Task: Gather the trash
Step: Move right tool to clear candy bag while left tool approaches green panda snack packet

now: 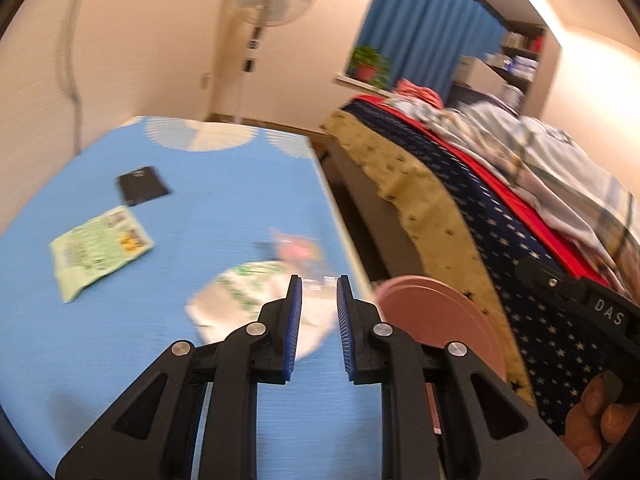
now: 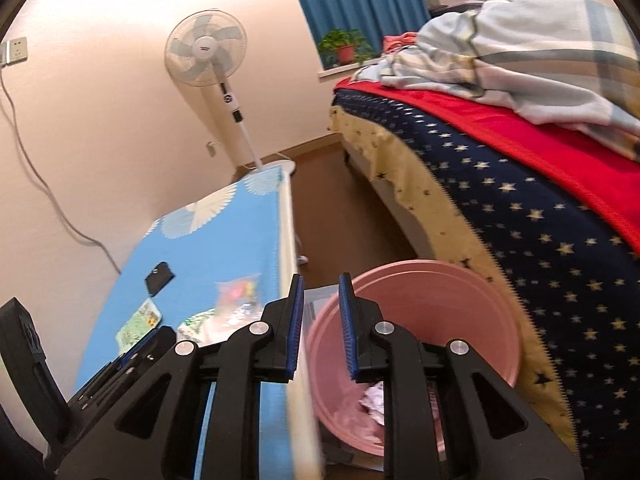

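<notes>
Trash lies on the blue table (image 1: 120, 360): a green printed packet (image 1: 100, 250), a white-and-green wrapper (image 1: 248, 300) and a clear pinkish packet (image 1: 298, 250). My left gripper (image 1: 320, 280) hovers over the near part of the table, just short of the white-and-green wrapper, open a little with nothing between its blue pads (image 1: 294, 328). A pink bin (image 2: 420, 300) stands on the floor between table and bed, with crumpled paper (image 2: 372, 398) inside. My right gripper (image 2: 321, 278) hangs above the table's edge and the bin's rim, open a little and empty.
A flat black item (image 1: 144, 190) lies farther back on the table. A bed (image 2: 520, 220) with a starred blanket and heaped bedding runs along the right. A standing fan (image 2: 208, 52) is by the far wall. A hand (image 1: 600, 420) holds the right gripper.
</notes>
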A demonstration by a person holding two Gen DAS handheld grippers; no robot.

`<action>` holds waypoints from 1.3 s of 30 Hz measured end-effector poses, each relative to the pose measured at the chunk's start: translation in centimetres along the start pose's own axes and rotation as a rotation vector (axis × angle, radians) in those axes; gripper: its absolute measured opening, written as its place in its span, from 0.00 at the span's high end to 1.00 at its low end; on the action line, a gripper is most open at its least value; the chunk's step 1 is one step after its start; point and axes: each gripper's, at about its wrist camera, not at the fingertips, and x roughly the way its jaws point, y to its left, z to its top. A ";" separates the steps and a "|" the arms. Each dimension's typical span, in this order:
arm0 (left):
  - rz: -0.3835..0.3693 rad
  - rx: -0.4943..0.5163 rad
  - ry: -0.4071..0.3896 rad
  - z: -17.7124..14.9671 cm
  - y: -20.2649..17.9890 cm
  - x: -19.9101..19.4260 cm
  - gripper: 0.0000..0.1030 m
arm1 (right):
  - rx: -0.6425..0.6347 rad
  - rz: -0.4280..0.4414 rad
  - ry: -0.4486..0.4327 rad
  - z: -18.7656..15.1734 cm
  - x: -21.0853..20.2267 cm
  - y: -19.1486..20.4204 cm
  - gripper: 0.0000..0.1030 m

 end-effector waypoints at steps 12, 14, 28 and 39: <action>0.182 -0.126 -0.034 0.8 8.1 -0.3 0.82 | -0.018 0.102 0.066 -0.8 5.3 3.5 0.82; 0.203 -0.141 -0.040 0.9 8.9 -0.2 0.82 | -0.015 0.123 0.084 -1.0 6.5 3.9 0.81; 0.323 -0.187 -0.016 3.2 13.2 3.7 0.82 | -0.069 0.141 0.185 -2.0 13.2 6.5 0.50; 0.462 -0.176 0.072 5.0 13.8 8.4 0.50 | -0.174 0.110 0.276 -3.1 16.0 8.1 0.49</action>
